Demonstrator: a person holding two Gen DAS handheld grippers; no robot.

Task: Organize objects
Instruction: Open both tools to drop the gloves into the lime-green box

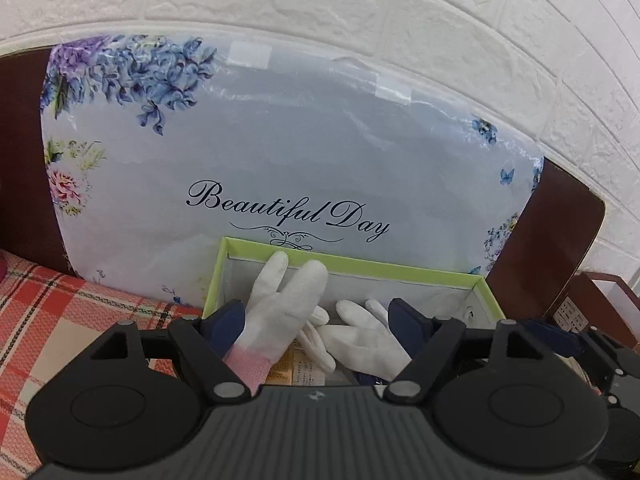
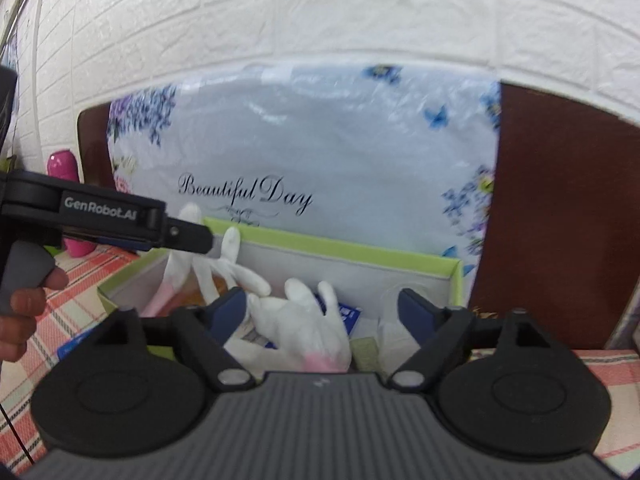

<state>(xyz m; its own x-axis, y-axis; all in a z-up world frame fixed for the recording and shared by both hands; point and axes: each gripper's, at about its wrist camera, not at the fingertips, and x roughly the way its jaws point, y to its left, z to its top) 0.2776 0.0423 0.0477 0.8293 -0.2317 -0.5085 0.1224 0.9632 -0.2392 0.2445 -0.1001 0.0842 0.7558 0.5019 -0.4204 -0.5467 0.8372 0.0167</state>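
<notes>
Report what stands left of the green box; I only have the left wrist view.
Observer: A pink vase stands left of the green box, by the corner of the headboard.
Operator: Check the right gripper.
Observer: The right gripper is open. A white glove lies between its fingers, pink cuff toward the camera.
Operator: Say what is under that glove.
Observer: A blue packet with white print shows beneath it, inside the box.
</notes>
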